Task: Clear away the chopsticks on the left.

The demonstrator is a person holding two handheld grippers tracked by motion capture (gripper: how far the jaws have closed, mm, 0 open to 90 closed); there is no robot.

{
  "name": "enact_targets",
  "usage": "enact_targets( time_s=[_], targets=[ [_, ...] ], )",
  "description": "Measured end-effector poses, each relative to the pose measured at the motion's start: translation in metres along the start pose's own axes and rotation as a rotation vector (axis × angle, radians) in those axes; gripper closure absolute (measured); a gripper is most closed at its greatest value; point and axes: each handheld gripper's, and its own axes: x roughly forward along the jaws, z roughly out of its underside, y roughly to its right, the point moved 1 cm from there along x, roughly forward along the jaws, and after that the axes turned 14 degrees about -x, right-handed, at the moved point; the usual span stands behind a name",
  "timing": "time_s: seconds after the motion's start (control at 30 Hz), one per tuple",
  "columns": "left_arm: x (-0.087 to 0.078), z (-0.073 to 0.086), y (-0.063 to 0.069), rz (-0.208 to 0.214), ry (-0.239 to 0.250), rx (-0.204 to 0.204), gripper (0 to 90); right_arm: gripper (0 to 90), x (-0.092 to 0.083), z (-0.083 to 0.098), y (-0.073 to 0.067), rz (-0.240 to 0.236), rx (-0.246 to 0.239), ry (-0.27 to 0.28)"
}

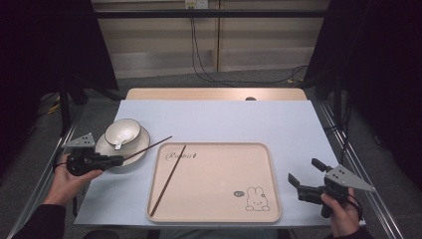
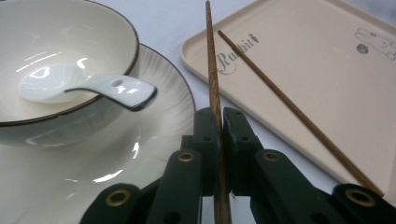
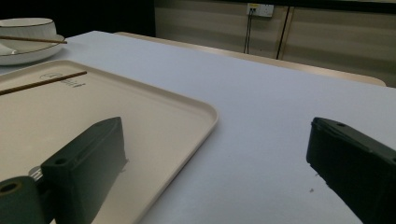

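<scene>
At nine o'clock on the table, the left gripper (image 1: pixel 118 160) pinches one chopstick (image 1: pixel 149 147) tight between its jaws beside the plate (image 1: pixel 107 148), the stick pointing toward two o'clock over the plate's edge and the near corner of the tray (image 1: pixel 214 214). On that plate sits a bowl (image 1: pixel 130 125) with a white spoon (image 1: pixel 118 143) in it, and a second chopstick (image 1: pixel 168 180) lies slanted on the tray's nine o'clock side. Down at four o'clock, the right gripper (image 1: pixel 304 177) holds nothing, its jaws spread wide just off the tray's edge.
</scene>
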Motion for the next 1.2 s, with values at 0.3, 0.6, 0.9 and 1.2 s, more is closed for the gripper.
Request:
enact_targets(
  time_s=[0.3,0.6,0.9,1.2],
  targets=[
    [0.007,-0.001,0.028,0.012,0.028,-0.045,84.7,4.3,0.000,0.000,0.000,0.000,-0.003,0.002],
    [0.020,-0.004,0.060,0.002,0.060,-0.088,84.7,4.3,0.000,0.000,0.000,0.003,-0.001,0.003],
    [0.032,-0.004,0.085,-0.043,0.065,-0.155,84.7,4.3,0.000,0.000,0.000,-0.001,-0.002,0.002],
    [0.047,0.002,0.101,-0.097,0.065,-0.242,84.8,4.3,0.000,0.000,0.000,-0.002,-0.004,0.003]
  ],
)
